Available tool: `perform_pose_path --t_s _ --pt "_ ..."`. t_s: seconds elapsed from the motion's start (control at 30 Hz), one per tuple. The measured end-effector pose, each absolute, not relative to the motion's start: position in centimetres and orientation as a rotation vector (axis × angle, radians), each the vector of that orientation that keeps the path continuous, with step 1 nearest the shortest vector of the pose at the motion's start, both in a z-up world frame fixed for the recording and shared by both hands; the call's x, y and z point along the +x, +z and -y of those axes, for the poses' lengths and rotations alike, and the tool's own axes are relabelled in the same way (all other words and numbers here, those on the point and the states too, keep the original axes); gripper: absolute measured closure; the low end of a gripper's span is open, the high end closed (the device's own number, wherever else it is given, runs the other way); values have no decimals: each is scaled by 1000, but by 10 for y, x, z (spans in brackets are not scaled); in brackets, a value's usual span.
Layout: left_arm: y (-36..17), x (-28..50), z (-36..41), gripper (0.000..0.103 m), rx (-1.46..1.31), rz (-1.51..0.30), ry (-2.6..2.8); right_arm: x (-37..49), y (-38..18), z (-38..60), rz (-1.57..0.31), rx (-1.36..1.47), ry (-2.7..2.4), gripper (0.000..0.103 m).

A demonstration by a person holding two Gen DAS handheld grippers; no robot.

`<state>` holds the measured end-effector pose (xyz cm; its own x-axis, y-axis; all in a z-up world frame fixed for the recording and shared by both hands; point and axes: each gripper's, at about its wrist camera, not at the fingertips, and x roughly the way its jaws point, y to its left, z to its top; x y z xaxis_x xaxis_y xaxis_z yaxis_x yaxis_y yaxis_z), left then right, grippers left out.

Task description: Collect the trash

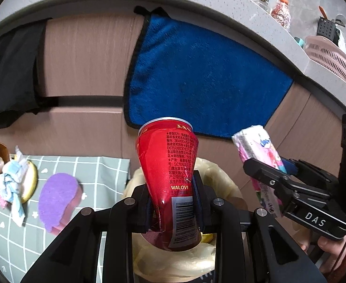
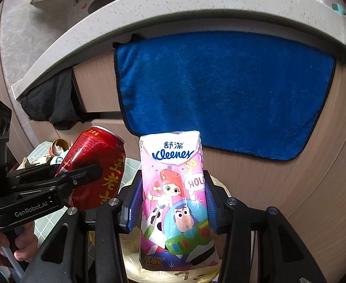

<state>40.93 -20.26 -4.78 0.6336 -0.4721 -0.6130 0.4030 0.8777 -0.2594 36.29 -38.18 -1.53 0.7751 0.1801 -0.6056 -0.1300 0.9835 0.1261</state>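
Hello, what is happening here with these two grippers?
A person is collecting trash with two hand-held grippers. The left gripper clamps a dented red can, and the right gripper holds a pink tissue pack. Both hang above a bin lined with a pale yellow bag, not yet dropped.

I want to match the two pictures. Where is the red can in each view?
Left wrist view: the red can is at bottom centre, held between the left gripper's fingers.
Right wrist view: the red can is at lower left, beside the tissue pack.
Shared landmark: the blue towel hanging behind.
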Motion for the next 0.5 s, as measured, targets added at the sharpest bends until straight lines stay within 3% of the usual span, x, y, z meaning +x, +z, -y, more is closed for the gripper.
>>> perform_pose_path --t_s 0.03,0.1,0.13,0.27,0.5 --pt "-49 411 203 72 -112 -730 -521 363 -17 383 -664 85 166 57" --pt "-51 416 204 54 -131 -748 -589 365 -21 385 -665 97 164 54" --pt "-53 418 202 51 -145 -760 -612 366 -23 387 -671 106 165 53" --pt "-52 421 184 48 -194 -741 -545 369 -34 396 -696 166 169 44" --pt "-43 408 129 48 -183 -697 -375 364 -34 392 -688 158 162 41"
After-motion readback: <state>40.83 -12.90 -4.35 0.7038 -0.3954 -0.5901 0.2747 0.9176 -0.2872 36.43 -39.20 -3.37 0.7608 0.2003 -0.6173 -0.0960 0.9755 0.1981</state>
